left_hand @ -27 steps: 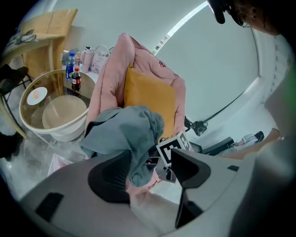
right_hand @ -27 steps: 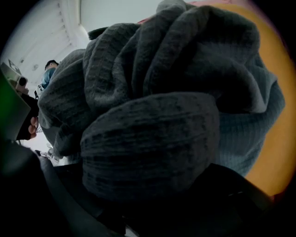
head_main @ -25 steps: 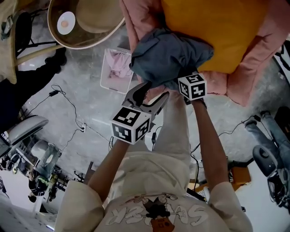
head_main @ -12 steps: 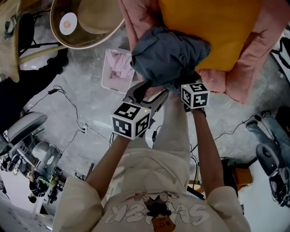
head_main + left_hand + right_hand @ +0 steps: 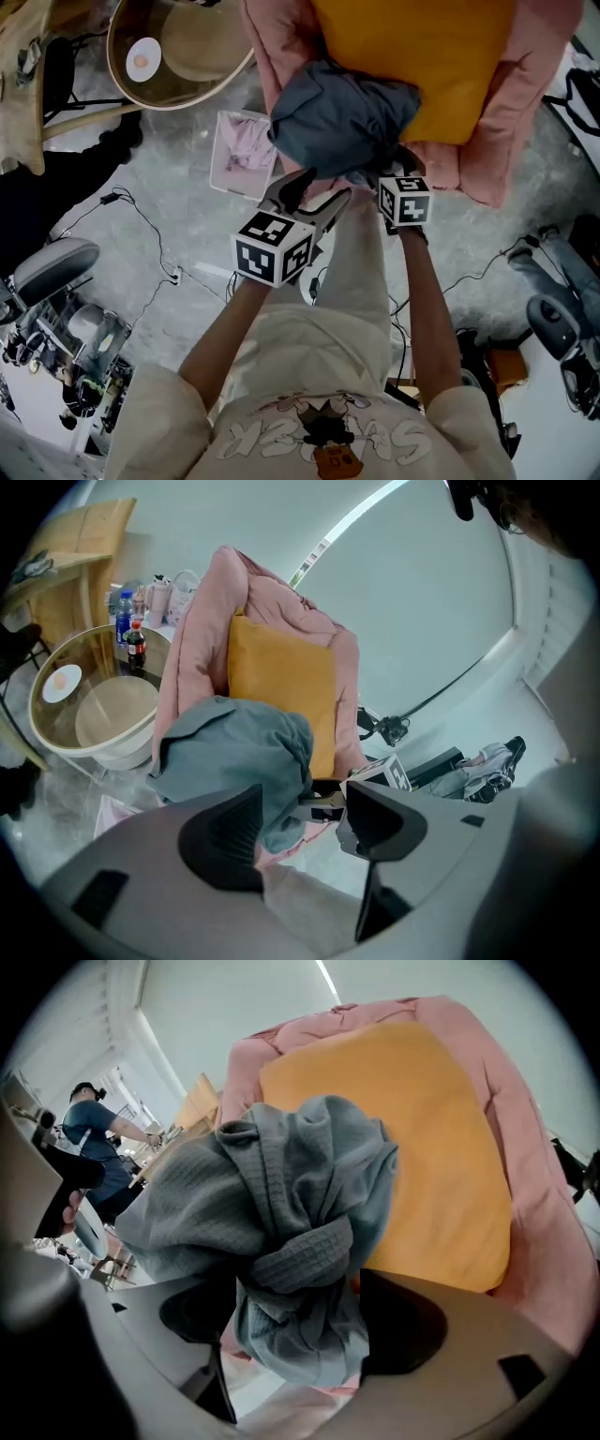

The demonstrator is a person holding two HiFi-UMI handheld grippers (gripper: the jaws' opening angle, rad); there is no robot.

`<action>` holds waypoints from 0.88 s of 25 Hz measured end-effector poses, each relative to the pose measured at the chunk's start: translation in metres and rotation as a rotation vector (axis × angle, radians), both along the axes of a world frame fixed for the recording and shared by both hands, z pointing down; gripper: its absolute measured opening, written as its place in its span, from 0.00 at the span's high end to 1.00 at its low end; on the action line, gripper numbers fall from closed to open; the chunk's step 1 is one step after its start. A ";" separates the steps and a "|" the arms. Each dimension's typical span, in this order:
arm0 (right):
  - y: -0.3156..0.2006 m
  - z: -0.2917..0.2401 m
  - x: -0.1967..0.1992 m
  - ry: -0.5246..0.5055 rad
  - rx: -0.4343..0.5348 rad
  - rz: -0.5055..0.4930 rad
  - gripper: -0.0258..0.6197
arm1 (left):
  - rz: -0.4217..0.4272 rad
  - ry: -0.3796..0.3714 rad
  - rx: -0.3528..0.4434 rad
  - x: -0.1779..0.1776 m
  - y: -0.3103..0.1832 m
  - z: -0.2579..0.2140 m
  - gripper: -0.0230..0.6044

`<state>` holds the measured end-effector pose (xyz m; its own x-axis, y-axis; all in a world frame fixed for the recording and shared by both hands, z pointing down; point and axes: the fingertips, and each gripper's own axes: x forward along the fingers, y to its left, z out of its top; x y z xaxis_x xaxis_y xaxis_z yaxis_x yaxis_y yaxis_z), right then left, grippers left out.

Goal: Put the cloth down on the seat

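Observation:
A crumpled grey-blue cloth [image 5: 337, 117] lies on the front of the pink armchair seat [image 5: 281, 47], against the orange cushion [image 5: 431, 56]. My right gripper [image 5: 380, 176] is at the cloth's near edge. Its jaws have just been opening, and a bunched fold of the cloth [image 5: 272, 1204] still hangs between the spread pads of the right gripper [image 5: 300, 1326]. My left gripper [image 5: 319, 192] stands open just short of the cloth, nothing between its fingers. In the left gripper view the cloth [image 5: 234, 752] sits beyond the left gripper [image 5: 305, 803].
A round glass table [image 5: 178, 47] with a plate and bottles [image 5: 136, 639] stands left of the chair. A white bin [image 5: 242, 150] holding pink fabric sits on the floor beside it. Cables and an office chair [image 5: 47, 267] lie at the left. A person [image 5: 94, 1138] stands far off.
My right gripper has drawn back a little from the chair toward me and its jaws stand wider. The cloth stays on the seat. The left gripper has hardly shifted.

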<state>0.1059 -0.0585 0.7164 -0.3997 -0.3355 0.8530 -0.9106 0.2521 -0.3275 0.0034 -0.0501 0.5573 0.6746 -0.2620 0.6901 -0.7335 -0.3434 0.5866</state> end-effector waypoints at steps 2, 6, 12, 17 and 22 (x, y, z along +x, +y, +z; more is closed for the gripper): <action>0.003 0.002 0.003 -0.002 -0.001 0.004 0.33 | 0.010 0.002 -0.002 0.004 0.004 0.000 0.51; 0.005 -0.001 0.008 -0.004 0.006 0.046 0.33 | 0.021 0.007 0.000 0.005 0.007 -0.002 0.51; 0.013 -0.024 0.018 -0.022 0.037 0.136 0.33 | 0.025 0.009 0.019 0.001 0.010 -0.014 0.51; 0.013 -0.048 0.018 -0.022 0.078 0.149 0.33 | 0.027 0.024 0.043 0.002 0.003 -0.028 0.51; 0.013 -0.076 0.005 -0.057 0.116 0.132 0.33 | 0.038 0.024 0.074 0.000 -0.001 -0.044 0.51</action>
